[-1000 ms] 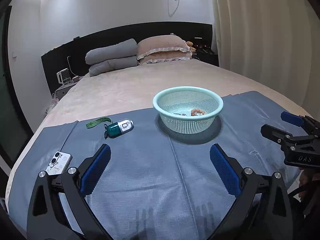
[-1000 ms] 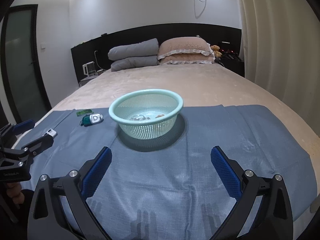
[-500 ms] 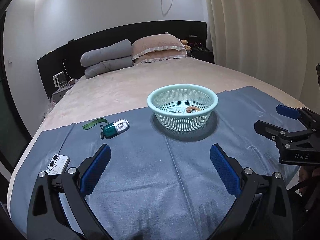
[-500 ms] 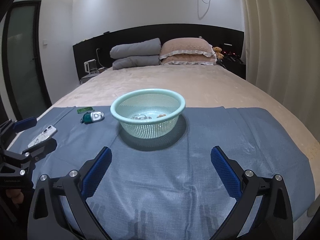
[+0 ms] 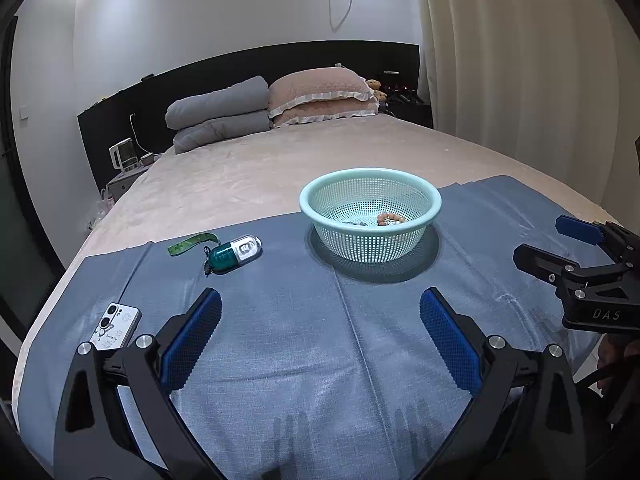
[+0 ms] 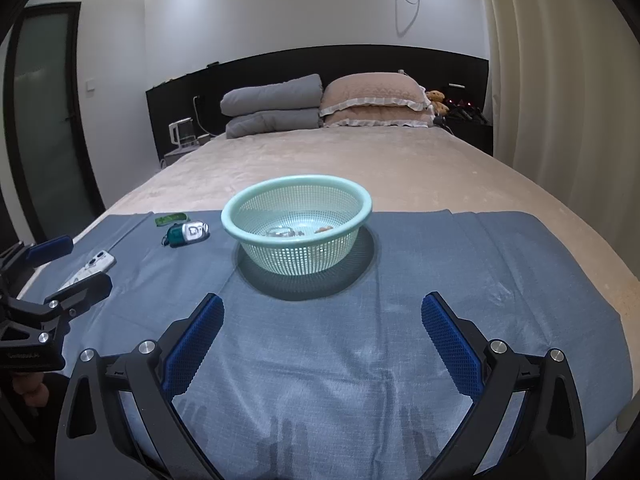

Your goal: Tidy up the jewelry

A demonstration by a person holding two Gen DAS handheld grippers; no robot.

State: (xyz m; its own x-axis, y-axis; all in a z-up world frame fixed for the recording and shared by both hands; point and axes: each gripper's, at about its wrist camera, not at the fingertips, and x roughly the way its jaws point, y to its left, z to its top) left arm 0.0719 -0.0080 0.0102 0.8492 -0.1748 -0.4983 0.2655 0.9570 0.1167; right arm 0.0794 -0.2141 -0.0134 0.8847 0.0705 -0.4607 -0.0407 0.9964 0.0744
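On the blue cloth spread over the bed, going left to right, lie a phone, a green strap with a capsule-shaped case, then the basket that holds the jewelry.

The left gripper has its jaws spread wide and empty; from it the basket lies at about 1 o'clock, well apart across bare cloth. The right gripper also has its jaws spread with nothing between them, and the basket sits almost dead ahead at 12 o'clock, a touch to 11. Judged from this, the right gripper has the straighter line to the basket, while the case and phone fall on the left gripper's side, at 11 and 9 o'clock.

The jewelry has no clear long axis: it reads as small clumps on the basket floor.

The left view looks down over the rim and shows a pinkish beaded piece toward the right of the floor and a darker, thin piece just beside it. The right view is lower; there the pieces show as a pale clump, partly hidden by the near rim.
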